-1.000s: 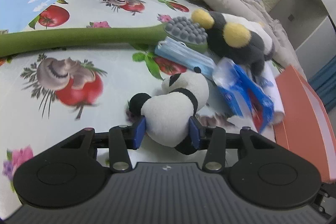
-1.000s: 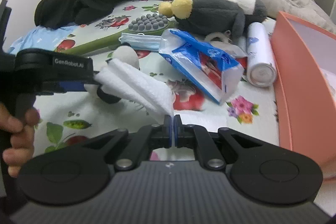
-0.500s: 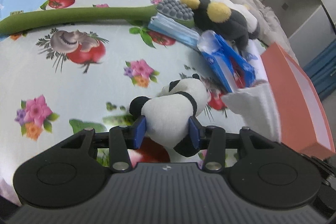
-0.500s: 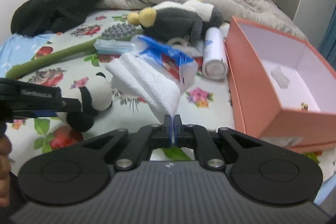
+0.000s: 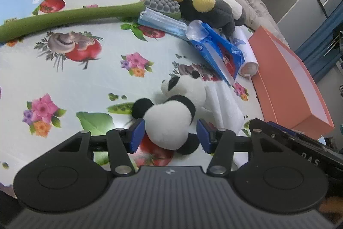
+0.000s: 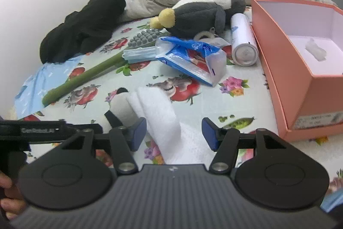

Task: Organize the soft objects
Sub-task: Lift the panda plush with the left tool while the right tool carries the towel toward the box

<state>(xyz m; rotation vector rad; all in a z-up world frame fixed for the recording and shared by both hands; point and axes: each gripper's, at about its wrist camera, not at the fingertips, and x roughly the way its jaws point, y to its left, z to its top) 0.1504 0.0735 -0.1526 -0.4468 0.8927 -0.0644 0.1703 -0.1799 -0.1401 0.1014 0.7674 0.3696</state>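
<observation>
One panda plush (image 5: 171, 119) sits between the opening hand-held gripper (image 5: 170, 135).

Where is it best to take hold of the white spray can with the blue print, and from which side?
Grip the white spray can with the blue print across the middle of its round body, coming from above. It lies on its side between the orange cardboard box and the blue plastic packet, so probably only its top side is free.

"DAS" on right tongs (image 5: 308, 156), box label illegible
</observation>
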